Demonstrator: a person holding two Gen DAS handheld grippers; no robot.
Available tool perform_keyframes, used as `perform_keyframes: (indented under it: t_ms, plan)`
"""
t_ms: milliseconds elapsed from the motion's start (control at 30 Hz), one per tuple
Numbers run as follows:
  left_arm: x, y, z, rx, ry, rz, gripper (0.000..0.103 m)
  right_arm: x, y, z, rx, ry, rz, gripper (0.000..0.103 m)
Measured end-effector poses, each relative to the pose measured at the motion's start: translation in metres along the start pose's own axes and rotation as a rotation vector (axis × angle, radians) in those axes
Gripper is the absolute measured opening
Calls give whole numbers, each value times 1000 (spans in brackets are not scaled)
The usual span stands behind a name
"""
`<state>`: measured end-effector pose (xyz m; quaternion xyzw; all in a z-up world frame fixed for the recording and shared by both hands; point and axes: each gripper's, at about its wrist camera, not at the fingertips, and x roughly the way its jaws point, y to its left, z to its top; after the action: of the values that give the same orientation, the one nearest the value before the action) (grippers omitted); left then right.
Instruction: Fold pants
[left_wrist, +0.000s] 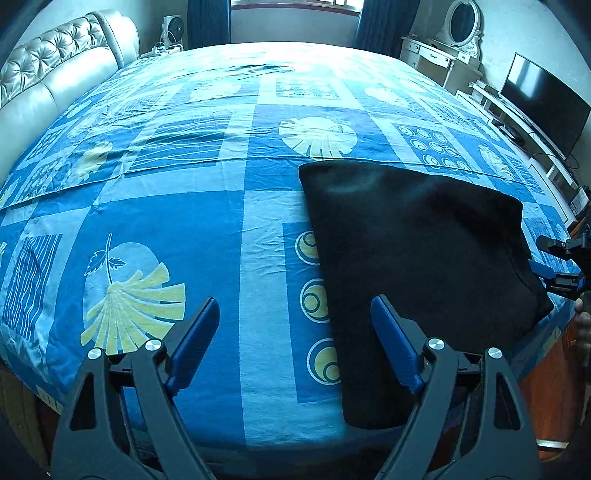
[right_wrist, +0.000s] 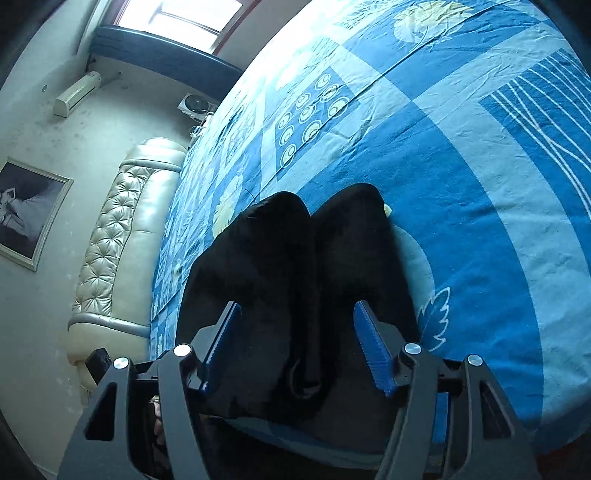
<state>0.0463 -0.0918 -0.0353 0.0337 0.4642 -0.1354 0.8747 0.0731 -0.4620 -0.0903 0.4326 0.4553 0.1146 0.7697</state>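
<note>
The black pants lie folded in a compact slab on the blue patterned bedspread, at the near right part of the bed. My left gripper is open and empty, its right finger over the pants' near left edge. My right gripper is open and empty, hovering just above the pants, which show two rounded folds side by side. The right gripper also shows in the left wrist view at the pants' right edge.
A padded cream headboard borders the bed's left side. A dresser with an oval mirror and a TV on a low white stand are at the right. A fan stands at the far left corner.
</note>
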Motion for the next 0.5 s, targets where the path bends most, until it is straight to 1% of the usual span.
perform_keyframes:
  t_ms: [100, 133, 200, 233, 267, 367, 433, 500]
  plan:
    - [4, 5, -2, -12, 12, 2, 84, 16, 3, 4, -11, 38, 2, 65]
    - [5, 5, -2, -16, 17, 0, 84, 19, 5, 5, -22, 49, -7, 63]
    - [8, 8, -4, -26, 24, -1, 84, 21, 11, 3, -59, 65, -29, 51]
    - [8, 9, -4, -28, 24, 1, 84, 23, 15, 2, -81, 85, -23, 29]
    - [9, 10, -4, -29, 25, 2, 84, 26, 18, -1, -85, 111, 1, 10]
    - [9, 12, -5, -38, 30, 5, 84, 25, 33, -7, -134, 102, -17, 9]
    - [7, 13, -4, -44, 30, -8, 84, 10, 44, -7, -156, 48, 5, 8]
    - [4, 12, -3, -47, 31, -25, 84, -8, 51, -6, -180, -7, -6, 7]
